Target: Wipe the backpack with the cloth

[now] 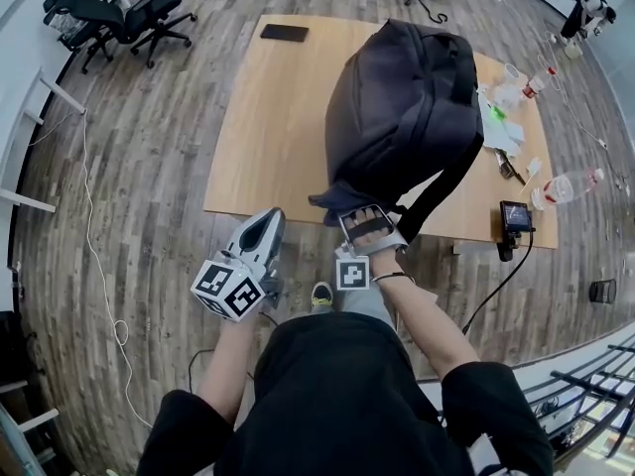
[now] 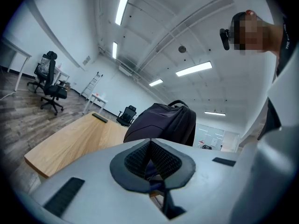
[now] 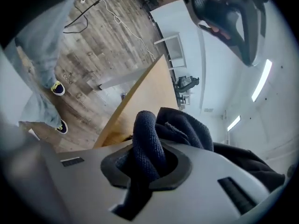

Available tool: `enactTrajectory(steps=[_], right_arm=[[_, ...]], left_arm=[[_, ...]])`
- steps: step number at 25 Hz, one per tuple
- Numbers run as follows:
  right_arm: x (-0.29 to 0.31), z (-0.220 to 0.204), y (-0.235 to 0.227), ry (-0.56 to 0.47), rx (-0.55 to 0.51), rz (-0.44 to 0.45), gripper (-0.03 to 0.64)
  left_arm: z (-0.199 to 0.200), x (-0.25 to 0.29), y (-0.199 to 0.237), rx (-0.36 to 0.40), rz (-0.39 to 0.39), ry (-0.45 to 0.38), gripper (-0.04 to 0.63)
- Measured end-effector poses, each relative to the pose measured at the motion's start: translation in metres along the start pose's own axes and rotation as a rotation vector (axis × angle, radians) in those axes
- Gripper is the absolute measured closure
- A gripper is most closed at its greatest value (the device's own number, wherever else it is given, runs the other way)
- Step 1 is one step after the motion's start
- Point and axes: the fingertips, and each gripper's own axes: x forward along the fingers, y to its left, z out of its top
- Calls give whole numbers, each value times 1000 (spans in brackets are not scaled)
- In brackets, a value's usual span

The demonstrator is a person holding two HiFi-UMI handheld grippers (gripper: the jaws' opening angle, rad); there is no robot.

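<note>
Holds dark blue cloth [image 3: 147, 134] pinched tight in right gripper [image 3: 147, 158], up against the bottom end of the black backpack [image 1: 397, 107]. Shows the backpack on the wooden table [image 1: 263, 117], by its near edge. Hangs left gripper [image 2: 150, 147] off the table just beside, jaws pressed together on nothing.

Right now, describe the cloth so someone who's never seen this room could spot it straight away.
Find the wooden table with the big black backpack on it. At the backpack's bottom end, by the table's near edge, the right gripper is shut on the cloth: a bunched, dark blue, coarse-woven rag, bluer and rougher than the smooth backpack beside it.
</note>
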Motion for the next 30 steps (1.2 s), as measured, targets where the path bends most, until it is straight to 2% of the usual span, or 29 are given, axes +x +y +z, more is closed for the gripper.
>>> enactTrajectory(steps=[2,5,7,9,11,15,17,19,25,30], right_arm=[[-4,-5,12,-12,1,-4,575],[-16,-24,19,-9,-62,-80,575],[-32,-35,7,-22,-69,-147,575],[-53,-52,-25,-10,-52,-258,575],[-82,-78,-77,12,-45,-402,575],[-151,-102,-179,-11,-99,-639,574],[-179,-119,-222,6,-55,-707,574],[-194,-138,-256,-8,17,-712,574],[-193,-175,-325,-84,301,-608,574],[-146,-242,-382,47,299,-484,574]], left_arm=[[-3,-2,2,-11,2,4,578],[-4,0,-1,-18,-11,3,580],[-3,4,-4,-7,-23,7,580],[-3,8,-6,3,-33,13,578],[-4,13,-9,4,-43,17,578],[-7,21,-16,2,-66,23,580],[-7,24,-18,5,-76,26,579],[-5,25,-19,9,-80,25,579],[-1,20,-16,10,-78,19,580],[1,16,-21,10,-63,15,580]])
